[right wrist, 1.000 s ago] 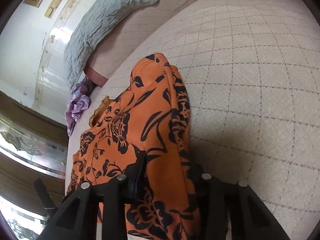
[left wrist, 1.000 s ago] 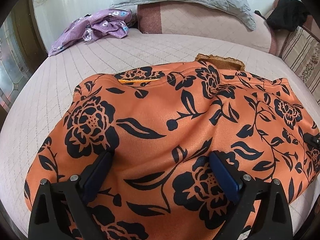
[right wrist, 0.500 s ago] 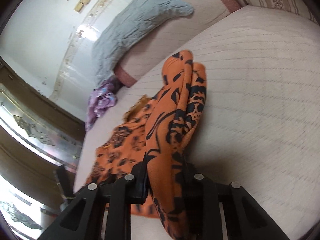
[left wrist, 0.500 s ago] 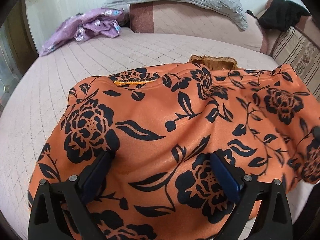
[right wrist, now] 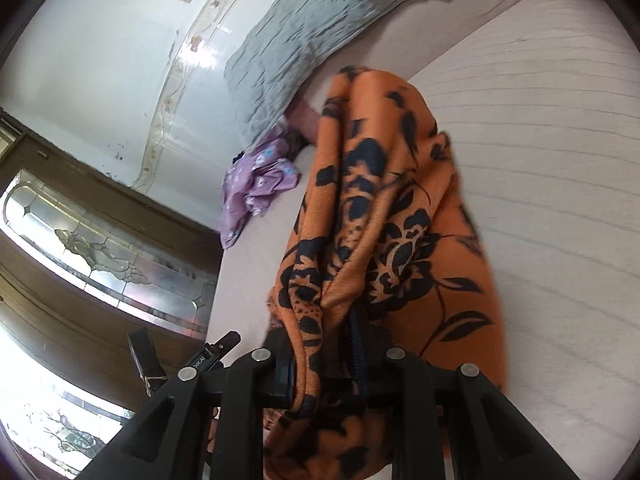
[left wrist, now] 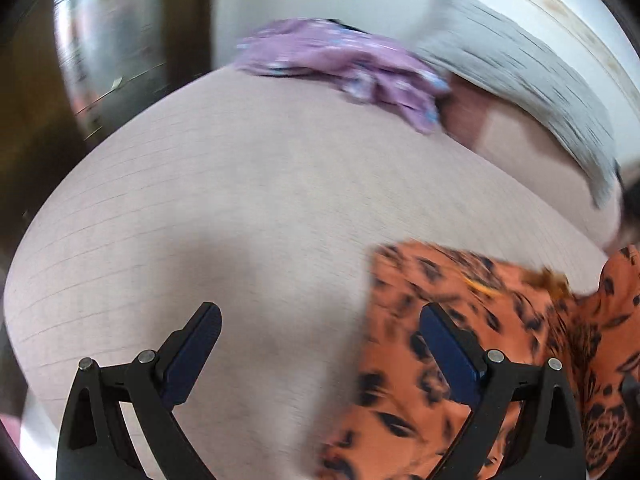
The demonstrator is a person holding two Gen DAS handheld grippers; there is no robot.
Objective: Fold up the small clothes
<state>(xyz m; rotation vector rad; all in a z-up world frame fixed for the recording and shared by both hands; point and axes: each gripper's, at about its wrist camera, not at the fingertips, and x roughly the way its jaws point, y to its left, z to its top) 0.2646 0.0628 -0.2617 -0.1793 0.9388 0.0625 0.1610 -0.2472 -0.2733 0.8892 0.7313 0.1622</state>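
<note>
bed (left wrist: 248, 208): pale quilted | wall (right wrist: 100, 52): white | door (right wrist: 80, 232): dark wood, leaded glass

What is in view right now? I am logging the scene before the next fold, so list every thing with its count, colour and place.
orange garment: one, orange with black flowers, bunched and lifted off the bed, gripped at its lower end.
purple garment: one, lilac with pale flowers, crumpled at the bed's far edge, below the pillow.
grey pillow: one, grey quilted, leaning against the headboard.
bed cover: one, pale pink quilted, under everything.
headboard: one, pink padded, behind the bed.
glass door: one, dark wood with patterned glass, beside the bed.
left gripper: one, black with blue pads, open over bare cover, beside the orange garment.
right gripper: one, black, shut on the orange garment.
</note>
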